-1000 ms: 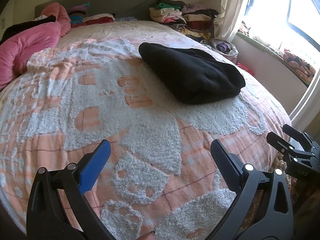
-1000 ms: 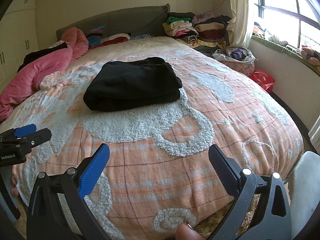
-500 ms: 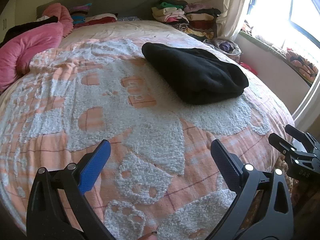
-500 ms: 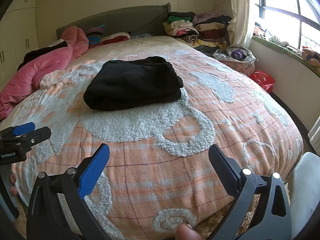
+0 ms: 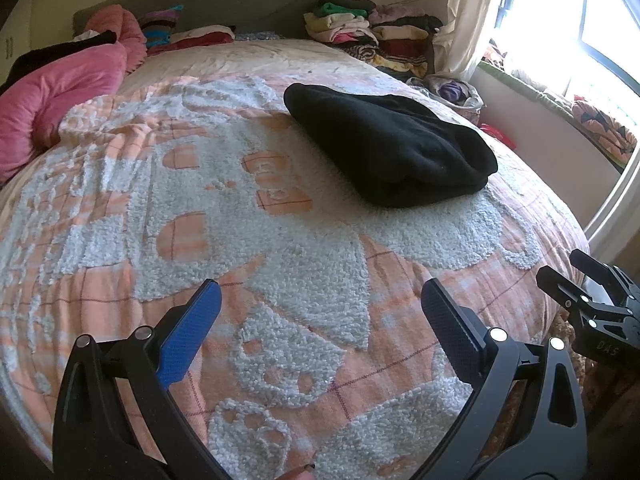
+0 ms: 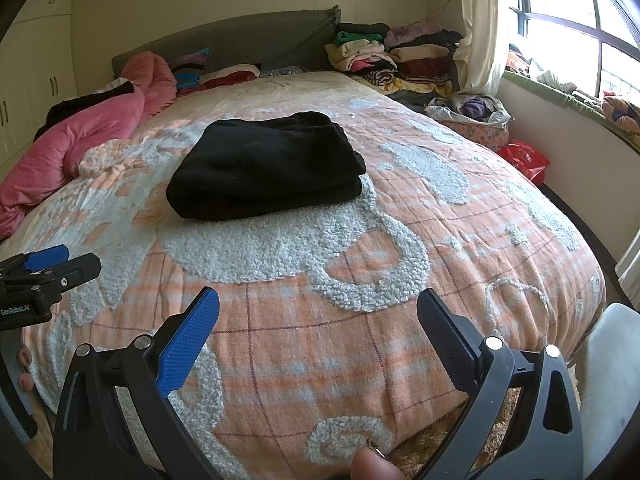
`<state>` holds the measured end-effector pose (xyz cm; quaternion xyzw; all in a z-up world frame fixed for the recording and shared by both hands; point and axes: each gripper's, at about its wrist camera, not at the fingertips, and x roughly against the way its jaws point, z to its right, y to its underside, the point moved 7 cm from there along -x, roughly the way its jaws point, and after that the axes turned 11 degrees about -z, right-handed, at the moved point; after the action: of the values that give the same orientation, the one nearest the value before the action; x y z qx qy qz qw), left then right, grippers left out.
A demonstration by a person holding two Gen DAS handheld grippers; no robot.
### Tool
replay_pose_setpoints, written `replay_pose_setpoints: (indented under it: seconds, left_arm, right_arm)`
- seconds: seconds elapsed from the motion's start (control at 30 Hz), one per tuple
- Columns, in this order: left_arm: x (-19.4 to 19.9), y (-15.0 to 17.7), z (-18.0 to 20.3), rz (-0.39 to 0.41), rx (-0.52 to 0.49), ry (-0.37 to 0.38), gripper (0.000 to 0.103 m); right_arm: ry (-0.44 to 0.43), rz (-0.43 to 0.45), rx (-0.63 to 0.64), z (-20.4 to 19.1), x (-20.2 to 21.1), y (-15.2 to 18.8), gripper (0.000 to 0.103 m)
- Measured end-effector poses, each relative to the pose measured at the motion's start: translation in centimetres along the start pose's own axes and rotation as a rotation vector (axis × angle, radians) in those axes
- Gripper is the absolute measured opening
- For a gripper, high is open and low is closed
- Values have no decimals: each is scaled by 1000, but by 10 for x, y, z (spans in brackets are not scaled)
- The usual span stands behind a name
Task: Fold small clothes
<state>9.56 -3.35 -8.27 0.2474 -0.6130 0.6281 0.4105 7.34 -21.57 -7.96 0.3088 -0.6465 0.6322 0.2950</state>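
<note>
A black garment (image 5: 392,148) lies folded in a thick bundle on the orange and white bedspread (image 5: 256,240), also in the right wrist view (image 6: 268,168). My left gripper (image 5: 320,304) is open and empty above the bed's near part, well short of the garment. My right gripper (image 6: 318,308) is open and empty near the foot edge of the bed. Each gripper shows at the edge of the other's view: the right one (image 5: 592,300) at the right edge, the left one (image 6: 52,272) at the left edge.
A pink duvet (image 5: 60,88) is bunched at the bed's far left. Stacks of folded clothes (image 5: 372,32) stand at the far right by the grey headboard (image 6: 248,44). A basket of clothes (image 6: 472,116) and a red bag (image 6: 524,160) sit on the floor under the window.
Both grippers have drifted only slightly; the left wrist view has shifted a little so the black garment sits a bit lower and nearer. Both stay open and empty.
</note>
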Motion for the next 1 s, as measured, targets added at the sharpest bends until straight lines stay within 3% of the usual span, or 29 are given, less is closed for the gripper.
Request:
replay_pose_setpoints:
  seconds: [0.83,0.93,1.0]
  left_arm:
    - [-3,1,0,-25,10,-5,94]
    - [-11,4,-6,-75,46,35,94]
    - [-10,2,-21,-81,86,31,94]
  right_arm:
    - [4,-6,-9,2,-1,2,99]
    - [10,-9,-65,17,2,1,99]
    - [17,-11,-166,47,7,-2,99]
